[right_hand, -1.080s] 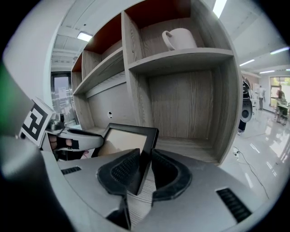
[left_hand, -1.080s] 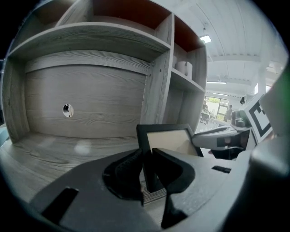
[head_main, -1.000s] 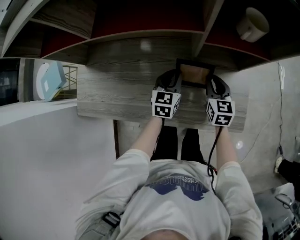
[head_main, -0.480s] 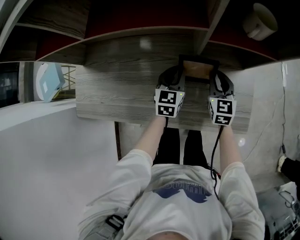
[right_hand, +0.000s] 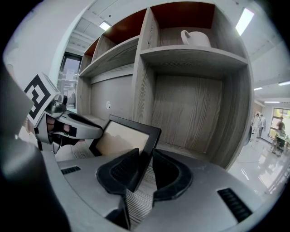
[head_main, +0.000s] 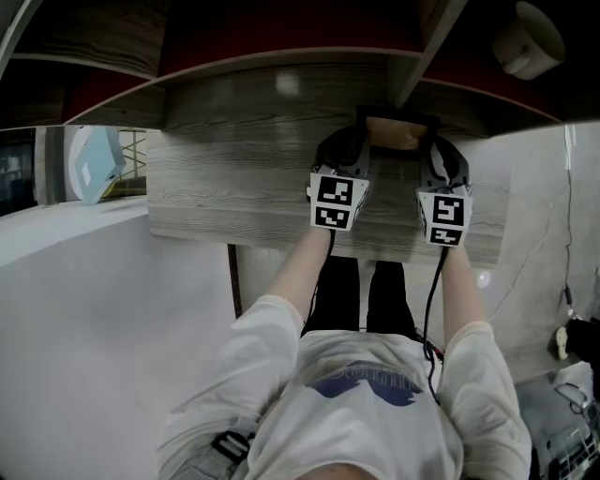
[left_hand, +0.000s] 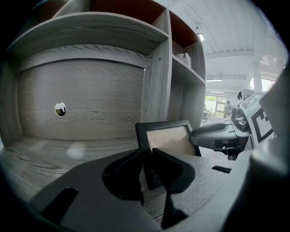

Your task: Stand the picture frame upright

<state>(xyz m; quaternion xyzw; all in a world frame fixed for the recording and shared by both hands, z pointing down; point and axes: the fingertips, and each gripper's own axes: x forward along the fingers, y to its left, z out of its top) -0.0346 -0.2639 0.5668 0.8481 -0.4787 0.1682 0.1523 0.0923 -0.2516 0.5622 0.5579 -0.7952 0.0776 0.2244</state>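
- Head view: each gripper carries a cube of black-and-white square markers (head_main: 336,200). The person's white shirt (head_main: 366,403) has a dark blue print, too blurred to read.
- A white mug (head_main: 530,39) sits in an upper shelf compartment at the right, and what it holds cannot be seen.
- The picture frame (head_main: 396,137) is at the back of the grey wood-grain desk (head_main: 234,187), under the shelf, between the 2 grippers.
- The left gripper (head_main: 359,142) meets the frame's left side and the right gripper (head_main: 429,148) its right side.
- A pale blue board (head_main: 94,161) leans well to the left, beyond the desk. White panels lie below the desk edge.
- Left gripper view: the jaws stand narrow, clamped on the black left bar of the frame.
- The frame stands almost upright, leaning back a little, and shows a plain beige insert.
- Behind it are a wood-grain back panel with 1 round hole (left_hand: 60,109) and a vertical divider (left_hand: 156,86).
- Far off at the right is a bright hall with people (left_hand: 228,108).
- Right gripper view: the jaws stand narrow on the frame's right bar, and the frame looks tilted here.
- The mug stands alone in the top compartment, against a red back panel (right_hand: 181,13). The compartment below it is bare wood, and ceiling lights show above.
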